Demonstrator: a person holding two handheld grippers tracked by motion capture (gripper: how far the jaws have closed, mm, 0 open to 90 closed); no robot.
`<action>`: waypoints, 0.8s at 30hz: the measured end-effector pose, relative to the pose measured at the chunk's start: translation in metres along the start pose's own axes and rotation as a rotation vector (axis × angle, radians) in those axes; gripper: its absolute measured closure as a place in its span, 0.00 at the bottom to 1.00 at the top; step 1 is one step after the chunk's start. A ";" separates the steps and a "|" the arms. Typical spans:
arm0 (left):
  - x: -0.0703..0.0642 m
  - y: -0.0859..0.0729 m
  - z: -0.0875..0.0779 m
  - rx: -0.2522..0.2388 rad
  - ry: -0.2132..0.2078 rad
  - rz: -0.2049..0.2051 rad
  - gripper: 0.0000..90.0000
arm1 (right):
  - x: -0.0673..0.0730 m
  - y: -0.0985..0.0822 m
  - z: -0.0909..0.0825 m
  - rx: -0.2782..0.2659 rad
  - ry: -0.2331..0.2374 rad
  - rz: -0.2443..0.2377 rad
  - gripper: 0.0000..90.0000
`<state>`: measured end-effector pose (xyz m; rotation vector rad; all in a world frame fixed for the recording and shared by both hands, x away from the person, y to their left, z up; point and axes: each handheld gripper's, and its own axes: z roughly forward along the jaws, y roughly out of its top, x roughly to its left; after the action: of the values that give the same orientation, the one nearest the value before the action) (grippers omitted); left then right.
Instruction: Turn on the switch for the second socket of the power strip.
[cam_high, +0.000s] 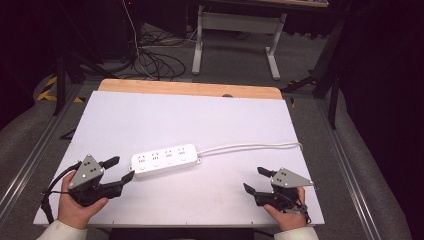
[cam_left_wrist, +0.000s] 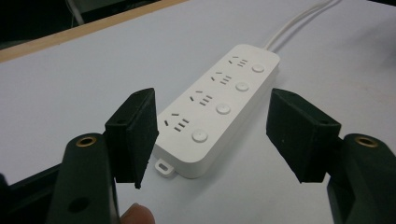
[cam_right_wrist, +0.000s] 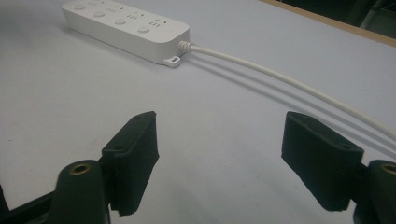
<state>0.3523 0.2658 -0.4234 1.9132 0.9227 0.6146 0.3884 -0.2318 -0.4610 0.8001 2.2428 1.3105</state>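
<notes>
Power strip (cam_high: 165, 160): one, four sockets, centre of the white surface (cam_high: 210, 125).
Left gripper (cam_high: 119, 169): jaws spread, empty.
Right gripper (cam_high: 256, 180): jaws spread, empty.

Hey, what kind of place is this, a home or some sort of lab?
Probably a lab or workshop: a white-topped table with a power strip, loose cables on the floor, and a bench frame behind.

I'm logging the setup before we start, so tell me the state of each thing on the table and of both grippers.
Power strip: flat on the table, sockets up, nothing plugged in, ungripped.
Power strip cable: attached, lying loose, running off the table's right edge.
Left gripper: open, holding nothing, just short of the strip's end.
Right gripper: open, holding nothing, apart from strip and cable.
</notes>
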 end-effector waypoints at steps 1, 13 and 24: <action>0.000 0.000 0.000 0.000 0.000 0.000 0.38 | 0.000 0.000 0.000 0.000 0.000 0.000 0.31; -0.004 0.021 0.014 0.000 -0.035 0.017 0.38 | 0.000 0.000 -0.001 -0.002 -0.004 0.001 0.31; -0.009 0.035 0.029 0.015 -0.065 0.021 0.38 | 0.000 -0.001 -0.001 0.001 -0.003 -0.001 0.31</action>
<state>0.3805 0.2329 -0.4063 1.9471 0.8696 0.5552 0.3878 -0.2328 -0.4613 0.8012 2.2417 1.3072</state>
